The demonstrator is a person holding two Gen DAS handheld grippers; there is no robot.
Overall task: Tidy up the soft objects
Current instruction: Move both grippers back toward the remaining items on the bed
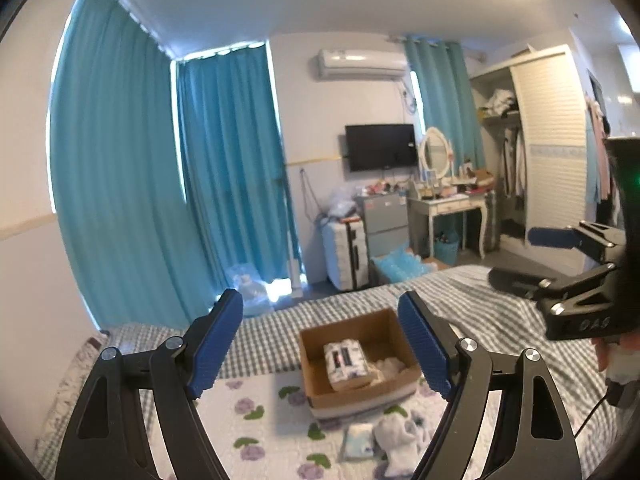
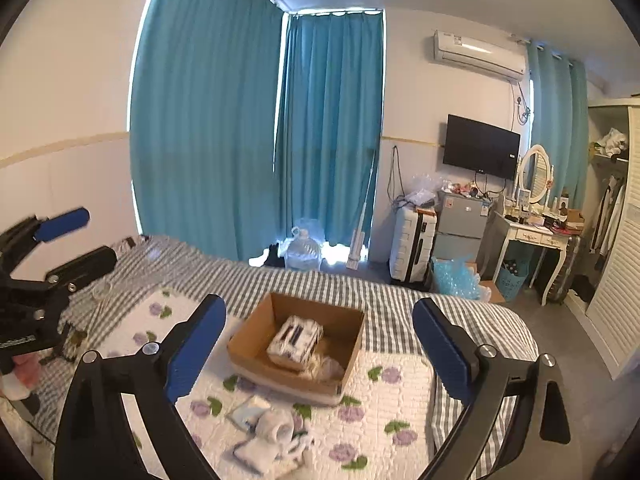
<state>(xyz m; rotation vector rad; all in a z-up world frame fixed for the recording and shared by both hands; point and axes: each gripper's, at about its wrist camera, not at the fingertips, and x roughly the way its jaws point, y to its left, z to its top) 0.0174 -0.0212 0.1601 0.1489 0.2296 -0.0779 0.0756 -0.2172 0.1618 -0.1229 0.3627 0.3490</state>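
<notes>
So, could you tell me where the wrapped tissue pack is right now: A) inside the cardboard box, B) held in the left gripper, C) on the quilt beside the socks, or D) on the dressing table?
A: the tissue pack lies inside the open cardboard box on the bed, and both grippers are open and empty.

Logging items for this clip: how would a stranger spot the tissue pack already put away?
On the bed stands an open cardboard box. The tissue pack lies inside it: a wrapped block with dark printing, unlike the loose pale cloths outside the box.
</notes>
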